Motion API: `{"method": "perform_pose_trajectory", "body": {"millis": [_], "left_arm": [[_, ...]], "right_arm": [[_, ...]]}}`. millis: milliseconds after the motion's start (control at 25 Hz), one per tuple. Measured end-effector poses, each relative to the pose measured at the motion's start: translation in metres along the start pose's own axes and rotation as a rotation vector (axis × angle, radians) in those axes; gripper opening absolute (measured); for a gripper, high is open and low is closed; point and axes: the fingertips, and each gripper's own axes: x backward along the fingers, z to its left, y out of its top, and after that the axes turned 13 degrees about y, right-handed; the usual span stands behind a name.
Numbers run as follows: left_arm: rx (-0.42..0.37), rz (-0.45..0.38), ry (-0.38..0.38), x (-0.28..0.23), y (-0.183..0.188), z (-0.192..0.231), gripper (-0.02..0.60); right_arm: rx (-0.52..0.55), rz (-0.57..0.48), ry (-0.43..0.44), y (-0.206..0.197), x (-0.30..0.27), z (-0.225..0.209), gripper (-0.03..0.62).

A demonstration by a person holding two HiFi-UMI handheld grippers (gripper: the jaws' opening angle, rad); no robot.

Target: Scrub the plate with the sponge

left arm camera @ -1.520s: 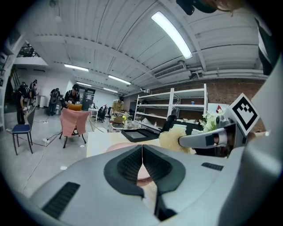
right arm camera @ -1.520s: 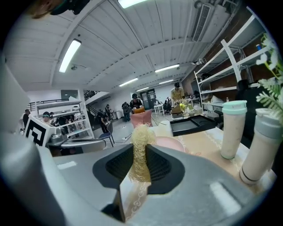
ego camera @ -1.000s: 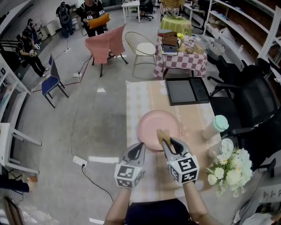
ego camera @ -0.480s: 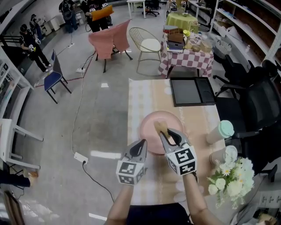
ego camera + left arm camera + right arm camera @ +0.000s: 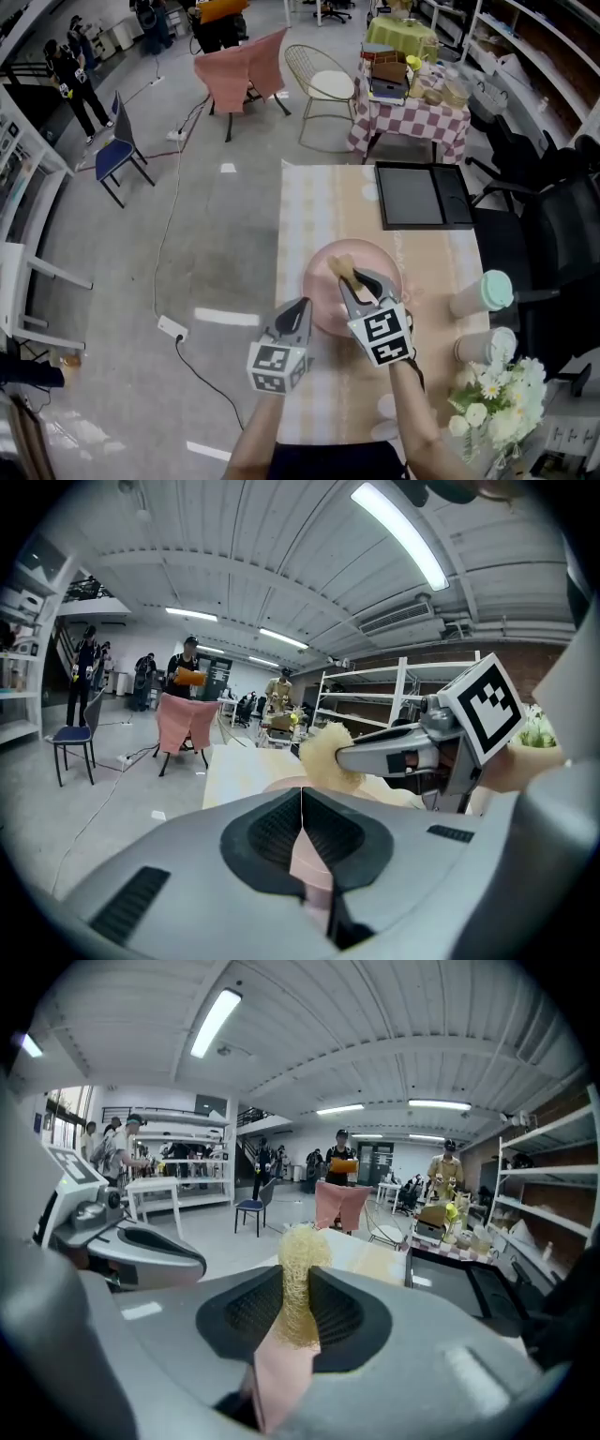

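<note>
Head view: high, looking steeply down onto the beige cloth-covered table (image 5: 319, 206).
Left gripper view: low and close along its own jaws, facing the right gripper (image 5: 352, 758).
Right gripper view: likewise low, facing along the table.
Shared by all three: the round pink plate (image 5: 323, 291) and the yellow fibrous sponge (image 5: 339, 265).

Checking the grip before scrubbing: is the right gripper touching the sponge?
Touching. The right gripper view shows the sponge squeezed inside the right gripper, with both jaws pressed against its sides.

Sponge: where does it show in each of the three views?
Head view: sponge at the right gripper tips, over the pink plate.
Left gripper view: sponge centre, just above the jaws.
Right gripper view: sponge centre, clamped between the jaws.
Shared landmark: pink plate.
</note>
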Motion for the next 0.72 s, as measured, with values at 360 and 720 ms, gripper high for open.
{"method": "perform_pose_trajectory", "body": {"millis": [360,720], "left_arm": [[0.008,0.024,0.014,-0.014,-0.01,0.008,0.011],[-0.005,0.04,0.047,-0.026,-0.016,0.026,0.011]], "right_arm": [[0.185,0.1,0.029,-0.011,-0.03,0.0,0.083],[0.248,0.15,0.064,-0.028,-0.054,-0.004,0.083]]}}
